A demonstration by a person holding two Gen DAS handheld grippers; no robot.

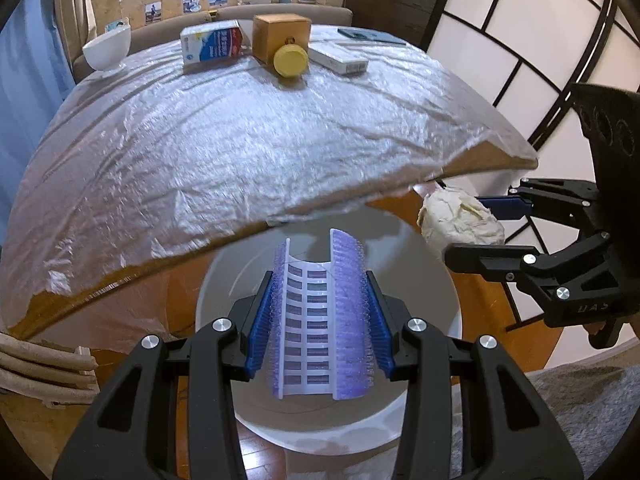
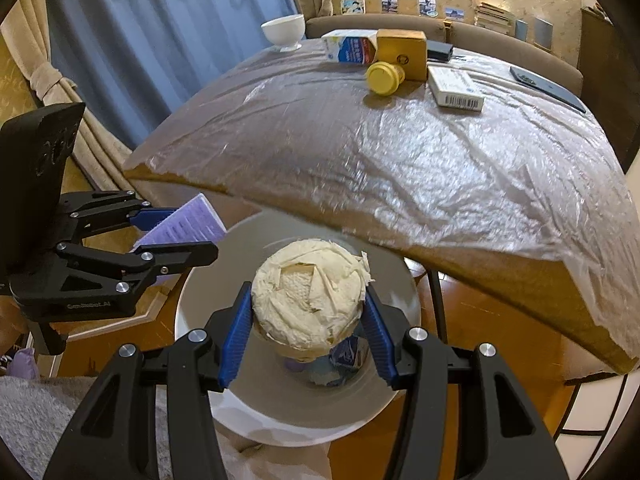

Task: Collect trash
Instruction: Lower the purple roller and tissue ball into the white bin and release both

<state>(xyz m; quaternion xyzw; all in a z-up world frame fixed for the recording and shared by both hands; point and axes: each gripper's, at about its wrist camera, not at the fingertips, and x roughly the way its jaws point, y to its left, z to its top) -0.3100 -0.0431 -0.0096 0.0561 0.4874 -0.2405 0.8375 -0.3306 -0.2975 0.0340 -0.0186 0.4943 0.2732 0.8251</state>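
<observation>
My left gripper (image 1: pixel 318 320) is shut on a curved purple-and-white plastic blister sheet (image 1: pixel 318 316), held over the open white waste bin (image 1: pixel 432 292) beside the table edge. In the right wrist view the same sheet (image 2: pixel 188 224) shows in the left gripper (image 2: pixel 180 236). My right gripper (image 2: pixel 308 312) is shut on a crumpled cream paper ball (image 2: pixel 310 292), also above the white bin (image 2: pixel 400 392). Blue and white scraps (image 2: pixel 344 360) lie at the bin's bottom. The paper ball (image 1: pixel 460 224) and the right gripper (image 1: pixel 480 228) appear at the right of the left wrist view.
The table (image 2: pixel 400 168) is covered in crinkled clear plastic. At its far side sit a white bowl (image 1: pixel 108 50), a blue-and-white carton (image 1: pixel 212 46), a brown box (image 1: pixel 280 36) with a yellow-lidded jar (image 1: pixel 291 61), a flat white box (image 1: pixel 338 58) and a dark phone (image 2: pixel 548 88). A screen (image 1: pixel 520 40) stands to the right.
</observation>
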